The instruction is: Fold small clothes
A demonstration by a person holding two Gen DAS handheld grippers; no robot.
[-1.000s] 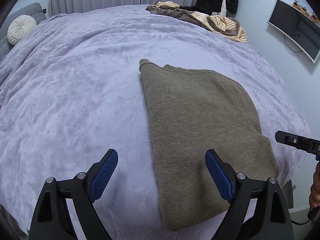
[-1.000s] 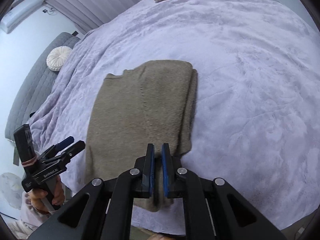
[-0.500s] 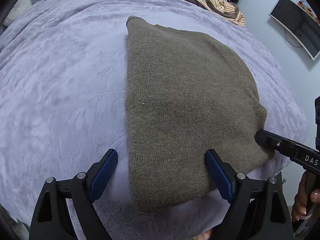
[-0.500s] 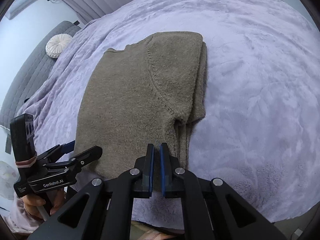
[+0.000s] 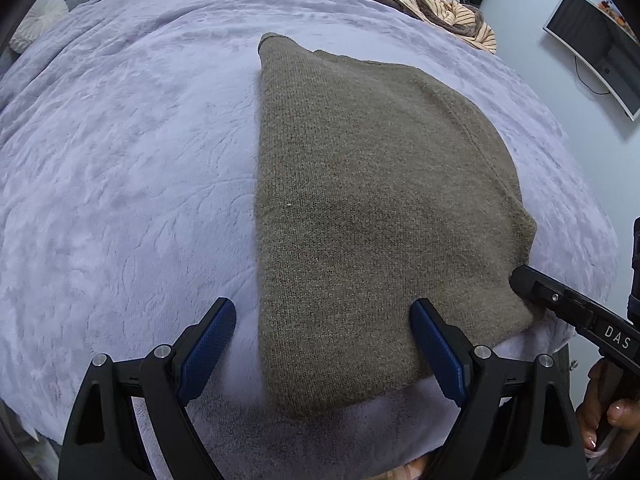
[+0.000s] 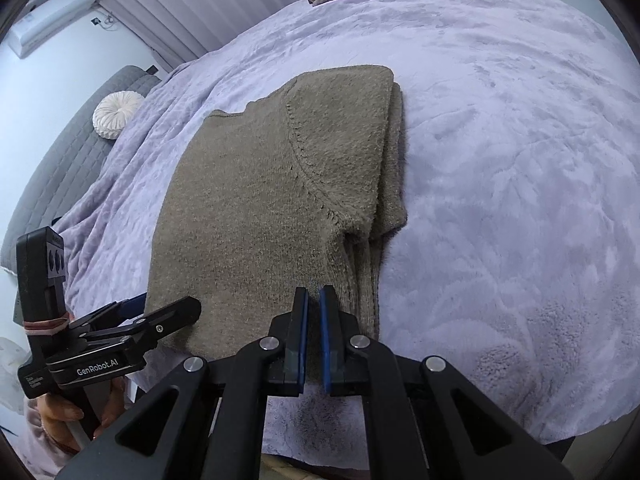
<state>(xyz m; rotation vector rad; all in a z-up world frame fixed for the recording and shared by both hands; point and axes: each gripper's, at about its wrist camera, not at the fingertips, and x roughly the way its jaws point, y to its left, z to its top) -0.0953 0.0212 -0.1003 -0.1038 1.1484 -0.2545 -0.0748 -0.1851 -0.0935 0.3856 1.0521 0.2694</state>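
We're over the bed [image 5: 120,168] here, its lilac plush blanket spread wide, and the one thing on it that matters is the olive-brown sweater [image 5: 360,200], lying flat and folded near the front edge. There's no basket, box or drawer to speak of; the bed itself carries everything. At its far side sits a heap of clothes [image 5: 432,4], striped and brown pieces tangled so we can't count them, and a round white cushion [image 6: 116,114] rests by the grey headboard.

Our left gripper [image 5: 322,346] has its blue pads spread wide, straddling the sweater's near left edge: one pad over bare blanket, the other over the knit. Whether the pads touch the cloth we can't tell.

Our right gripper [image 6: 313,338] has its pads drawn together, only a thin slit between them, tips right at the sweater's near right corner [image 6: 360,280]. Is any cloth pinched in there? We can't make that out; the fingers hide the contact.

From the right view, the sweater's right side shows stacked layers, a sleeve folded in. Its nearest hem is cut off behind the gripper bodies.
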